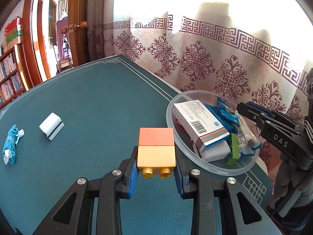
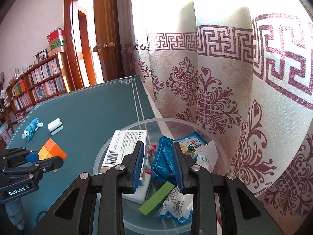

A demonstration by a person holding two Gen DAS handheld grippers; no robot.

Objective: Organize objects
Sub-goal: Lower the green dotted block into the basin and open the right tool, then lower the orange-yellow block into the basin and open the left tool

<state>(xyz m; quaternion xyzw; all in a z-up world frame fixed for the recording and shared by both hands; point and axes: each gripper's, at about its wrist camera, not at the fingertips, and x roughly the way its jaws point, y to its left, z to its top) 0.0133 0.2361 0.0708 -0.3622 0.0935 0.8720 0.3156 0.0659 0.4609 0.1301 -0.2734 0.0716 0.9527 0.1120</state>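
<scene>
Left wrist view: left gripper (image 1: 156, 168) clamps orange-and-yellow block (image 1: 156, 148); right gripper (image 2: 158, 162) closed, empty.

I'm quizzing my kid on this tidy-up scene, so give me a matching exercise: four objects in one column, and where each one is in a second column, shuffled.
Things:
1. yellow and orange block
2. green brick
3. white eraser
4. blue cloth

Places:
A. on the table, nearest its far left edge
B. inside the clear bowl
C. held in the left claw
D. on the table, just right of the cloth

Pairs: 1-C, 2-B, 3-D, 4-A
</scene>
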